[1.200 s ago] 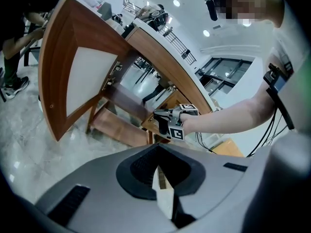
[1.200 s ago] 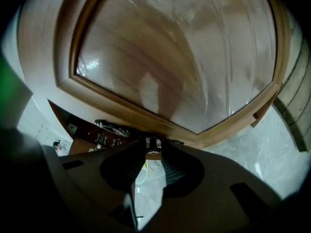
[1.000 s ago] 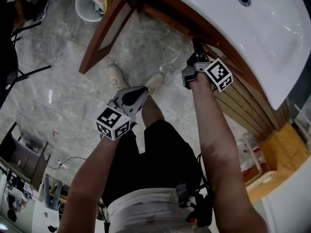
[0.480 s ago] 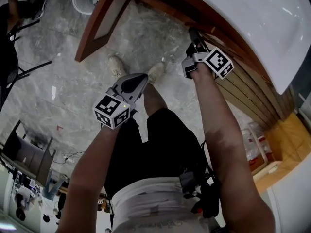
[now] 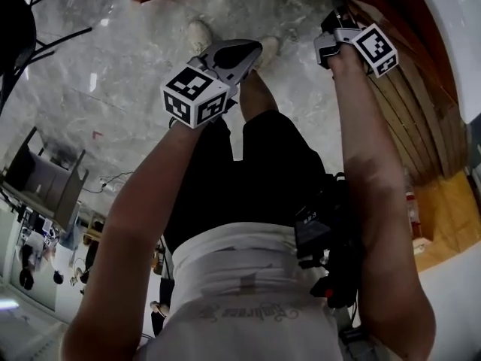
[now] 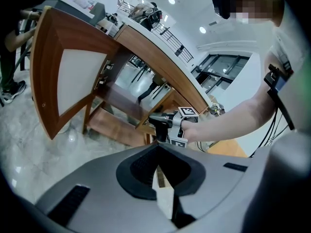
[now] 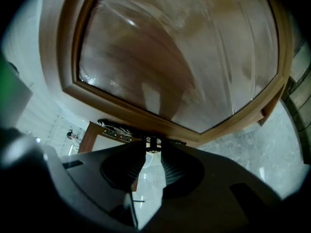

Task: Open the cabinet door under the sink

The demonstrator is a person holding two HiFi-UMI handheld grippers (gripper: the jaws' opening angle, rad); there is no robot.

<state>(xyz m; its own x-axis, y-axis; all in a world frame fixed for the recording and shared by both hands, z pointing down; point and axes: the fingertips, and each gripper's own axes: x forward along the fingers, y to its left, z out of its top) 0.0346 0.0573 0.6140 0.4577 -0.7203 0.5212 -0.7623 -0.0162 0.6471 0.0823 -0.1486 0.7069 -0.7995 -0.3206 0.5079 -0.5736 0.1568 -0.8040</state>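
Under the sink (image 5: 467, 43), my right gripper (image 7: 154, 149) pinches the cabinet door (image 7: 180, 57) by its knob (image 7: 153, 141), mostly hidden between the jaws; left gripper (image 6: 156, 166) closed, empty.

Closed left tongs (image 6: 158, 148), open cabinet door (image 6: 73, 76).

A large, bright hall, like a showroom. Marble floor (image 5: 128, 66), wooden vanity (image 6: 165, 67), ceiling spotlights (image 6: 171, 0), glazed walls (image 6: 226, 69).

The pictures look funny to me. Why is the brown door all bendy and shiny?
Right gripper view: the wide lens bows the cabinet door, pale glare streaks its glossy panel, the corners go black. Left gripper view: the white-panelled door curves too. Head view: light glints off the marble floor.
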